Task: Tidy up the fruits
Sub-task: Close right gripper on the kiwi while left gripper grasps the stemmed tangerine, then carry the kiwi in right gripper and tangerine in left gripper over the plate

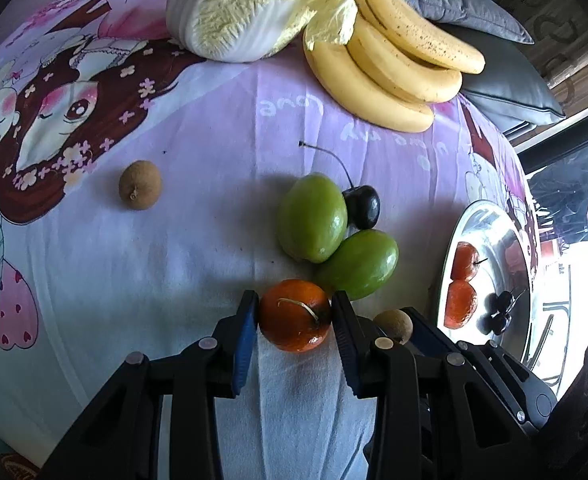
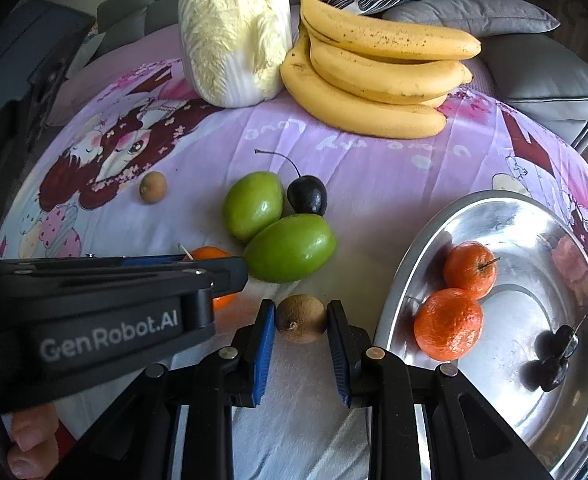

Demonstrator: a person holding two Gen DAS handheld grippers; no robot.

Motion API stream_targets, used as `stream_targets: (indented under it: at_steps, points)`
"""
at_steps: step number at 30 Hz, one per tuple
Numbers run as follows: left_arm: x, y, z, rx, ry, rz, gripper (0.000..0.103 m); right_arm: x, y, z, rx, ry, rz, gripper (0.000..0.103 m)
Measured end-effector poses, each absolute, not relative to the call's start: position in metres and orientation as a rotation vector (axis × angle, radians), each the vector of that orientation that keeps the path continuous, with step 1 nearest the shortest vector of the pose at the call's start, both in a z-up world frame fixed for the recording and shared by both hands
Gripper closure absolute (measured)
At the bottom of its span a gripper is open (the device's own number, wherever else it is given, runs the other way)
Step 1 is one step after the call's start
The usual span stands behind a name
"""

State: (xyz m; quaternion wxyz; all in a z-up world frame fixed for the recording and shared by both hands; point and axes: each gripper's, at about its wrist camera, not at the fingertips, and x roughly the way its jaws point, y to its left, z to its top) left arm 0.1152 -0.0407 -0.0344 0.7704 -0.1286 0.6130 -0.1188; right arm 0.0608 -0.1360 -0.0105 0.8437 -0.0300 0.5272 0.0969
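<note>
My left gripper (image 1: 295, 316) is shut on an orange tangerine (image 1: 295, 316) that rests on the cloth. My right gripper (image 2: 301, 320) is shut on a small brown longan (image 2: 301, 319), just right of the left gripper (image 2: 229, 276). Two green fruits (image 2: 289, 248) and a dark cherry (image 2: 307, 196) lie touching just beyond both grippers. Another longan (image 1: 140, 185) lies alone to the left. A steel plate (image 2: 534, 248) at the right holds two tangerines (image 2: 448, 324) and dark cherries (image 2: 554, 360).
A bunch of bananas (image 2: 378, 76) and a napa cabbage (image 2: 233, 32) sit at the far side of the pink cartoon-print cloth (image 1: 197, 128). Grey cushions (image 2: 534, 68) lie behind them. Fingers of a hand (image 2: 33, 436) show at the lower left.
</note>
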Motion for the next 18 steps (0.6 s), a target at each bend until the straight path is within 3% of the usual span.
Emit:
stream_targets:
  at_steps: [18]
  points:
    - [0.107, -0.025, -0.011, -0.268, 1.259, -0.229, 0.064, 0.054, -0.142, 0.008, -0.013, 1.085, 0.218, 0.075]
